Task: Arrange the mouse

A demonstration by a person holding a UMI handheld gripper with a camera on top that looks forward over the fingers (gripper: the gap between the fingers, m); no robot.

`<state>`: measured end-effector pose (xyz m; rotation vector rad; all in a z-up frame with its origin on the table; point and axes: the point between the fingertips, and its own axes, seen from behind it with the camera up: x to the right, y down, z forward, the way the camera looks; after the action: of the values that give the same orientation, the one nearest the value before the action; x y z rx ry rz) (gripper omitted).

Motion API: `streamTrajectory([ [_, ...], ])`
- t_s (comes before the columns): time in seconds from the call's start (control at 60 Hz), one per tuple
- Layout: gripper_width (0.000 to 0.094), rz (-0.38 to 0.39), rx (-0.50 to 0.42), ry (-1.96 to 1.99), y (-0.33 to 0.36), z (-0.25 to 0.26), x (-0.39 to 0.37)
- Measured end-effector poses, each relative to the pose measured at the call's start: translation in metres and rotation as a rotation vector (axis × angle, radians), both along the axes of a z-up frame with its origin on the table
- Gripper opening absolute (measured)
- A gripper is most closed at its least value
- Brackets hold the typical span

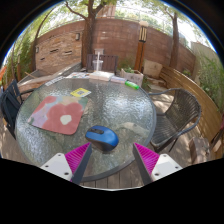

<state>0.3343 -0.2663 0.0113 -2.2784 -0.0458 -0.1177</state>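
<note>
A blue computer mouse (101, 137) lies on the round glass table (140, 115), near its front edge. A red mouse mat (57, 113) with white patches sits to the left of the mouse, apart from it. My gripper (111, 160) is open, its two pink pads (77, 158) spread wide just in front of the mouse. The mouse rests on the glass just ahead of the fingers, slightly nearer the left one, and nothing is held between them.
A yellow card (80, 93) and a green object (131, 85) lie further back on the glass. Dark patio chairs (182, 112) stand around the table. A brick wall (115, 40), trees and wooden decking lie beyond.
</note>
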Motion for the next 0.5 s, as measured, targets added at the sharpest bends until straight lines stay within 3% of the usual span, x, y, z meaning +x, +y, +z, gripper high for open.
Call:
streamTrajectory([
  [0.367,0.0830,0.091,0.002,0.021,0.075,-0.015,-0.002],
  [0.45,0.0779,0.095,-0.004,0.020,0.087,-0.020,-0.003],
  [0.5,0.0700,0.099,-0.011,0.022,0.092,-0.024,-0.004],
])
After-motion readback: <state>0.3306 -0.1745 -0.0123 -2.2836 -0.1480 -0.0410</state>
